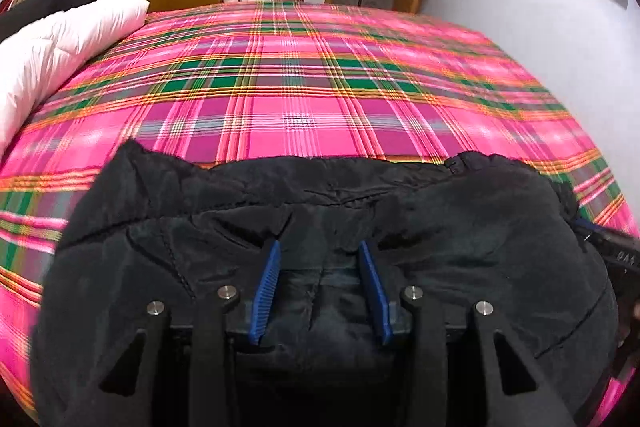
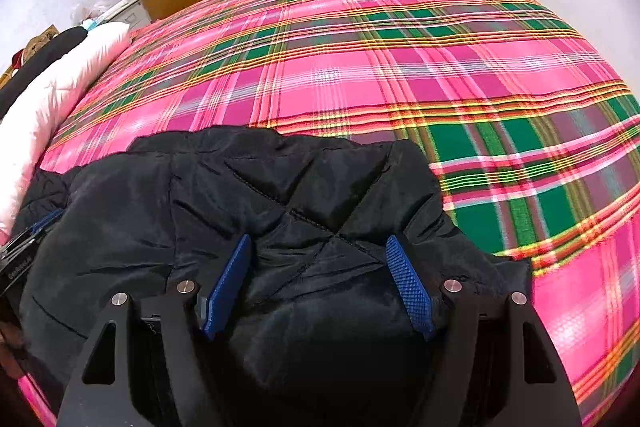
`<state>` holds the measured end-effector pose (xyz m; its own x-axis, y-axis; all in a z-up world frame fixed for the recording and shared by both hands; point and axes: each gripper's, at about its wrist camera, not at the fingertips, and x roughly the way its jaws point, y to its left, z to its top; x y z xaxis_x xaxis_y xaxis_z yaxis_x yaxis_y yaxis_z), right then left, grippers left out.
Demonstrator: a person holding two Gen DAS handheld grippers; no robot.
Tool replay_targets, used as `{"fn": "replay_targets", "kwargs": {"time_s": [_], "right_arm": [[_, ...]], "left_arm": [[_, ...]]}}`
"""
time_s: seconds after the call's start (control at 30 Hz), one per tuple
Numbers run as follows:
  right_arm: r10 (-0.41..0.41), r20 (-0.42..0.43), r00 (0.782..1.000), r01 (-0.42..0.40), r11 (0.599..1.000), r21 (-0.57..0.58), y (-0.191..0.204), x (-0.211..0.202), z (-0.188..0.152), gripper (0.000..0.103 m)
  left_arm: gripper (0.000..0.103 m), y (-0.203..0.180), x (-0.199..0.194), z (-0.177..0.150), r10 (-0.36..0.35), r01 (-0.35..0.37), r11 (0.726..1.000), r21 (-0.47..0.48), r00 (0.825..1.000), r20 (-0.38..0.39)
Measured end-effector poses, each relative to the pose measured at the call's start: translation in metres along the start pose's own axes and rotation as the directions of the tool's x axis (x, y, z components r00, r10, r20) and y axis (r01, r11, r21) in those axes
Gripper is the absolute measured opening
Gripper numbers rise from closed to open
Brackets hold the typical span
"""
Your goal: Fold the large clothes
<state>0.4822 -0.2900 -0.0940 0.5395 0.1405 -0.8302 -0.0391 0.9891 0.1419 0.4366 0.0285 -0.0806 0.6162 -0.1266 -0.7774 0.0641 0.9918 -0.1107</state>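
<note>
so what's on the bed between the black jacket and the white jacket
Nothing: only bare plaid bedspread lies between black jacket and white jacket, clearest in the left wrist view.

My bed [image 1: 320, 99] wears a pink, green and orange plaid sheet [image 2: 360, 87]. On it, nearest me, lies the black quilted jacket [image 2: 280, 195], bunched. Along the left edge rests a white padded coat [image 1: 52, 47], with something black [image 1: 52, 1] beyond it, perhaps another garment.
</note>
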Motion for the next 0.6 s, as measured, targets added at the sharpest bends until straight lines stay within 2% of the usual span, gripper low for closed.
{"fn": "replay_targets", "kwargs": {"time_s": [0.07, 0.13, 0.2, 0.3, 0.37, 0.43, 0.47, 0.6], "right_arm": [[-0.007, 0.017, 1.000, 0.008, 1.000, -0.010, 0.002, -0.017, 0.003, 0.069], [0.019, 0.065, 0.998, -0.018, 1.000, -0.007, 0.005, -0.044, 0.004, 0.069], [0.056, 0.126, 0.990, -0.055, 0.998, -0.008, 0.008, -0.074, -0.001, 0.069], [0.096, 0.192, 0.977, -0.093, 0.995, -0.028, 0.009, -0.105, -0.020, 0.069], [0.078, 0.175, 0.981, -0.075, 0.997, -0.024, 0.006, -0.099, -0.032, 0.069], [0.042, 0.098, 0.994, -0.042, 0.999, 0.001, -0.002, -0.073, -0.039, 0.069], [0.023, 0.058, 0.998, -0.024, 1.000, 0.015, -0.010, -0.052, -0.043, 0.069], [0.015, 0.080, 0.997, -0.017, 1.000, 0.024, -0.025, -0.026, -0.047, 0.069]], "left_arm": [[0.044, 0.000, -0.010, 0.007, 0.001, 0.000, 1.000, 0.020, 1.000, -0.017], [0.044, 0.004, -0.029, 0.012, -0.010, 0.010, 1.000, 0.018, 1.000, 0.004], [0.044, 0.014, -0.059, 0.012, -0.020, 0.019, 1.000, 0.017, 0.997, 0.078], [0.044, 0.037, -0.088, 0.003, 0.016, -0.017, 1.000, 0.008, 0.988, 0.156], [0.044, 0.058, -0.082, -0.007, 0.064, -0.063, 0.998, -0.014, 0.990, 0.128], [0.044, 0.077, -0.061, -0.018, 0.089, -0.086, 0.995, -0.053, 0.994, 0.056], [0.046, 0.083, -0.055, -0.023, 0.078, -0.075, 0.995, -0.062, 0.996, 0.049], [0.046, 0.088, -0.041, -0.030, 0.066, -0.057, 0.994, -0.092, 0.994, 0.089]]}}
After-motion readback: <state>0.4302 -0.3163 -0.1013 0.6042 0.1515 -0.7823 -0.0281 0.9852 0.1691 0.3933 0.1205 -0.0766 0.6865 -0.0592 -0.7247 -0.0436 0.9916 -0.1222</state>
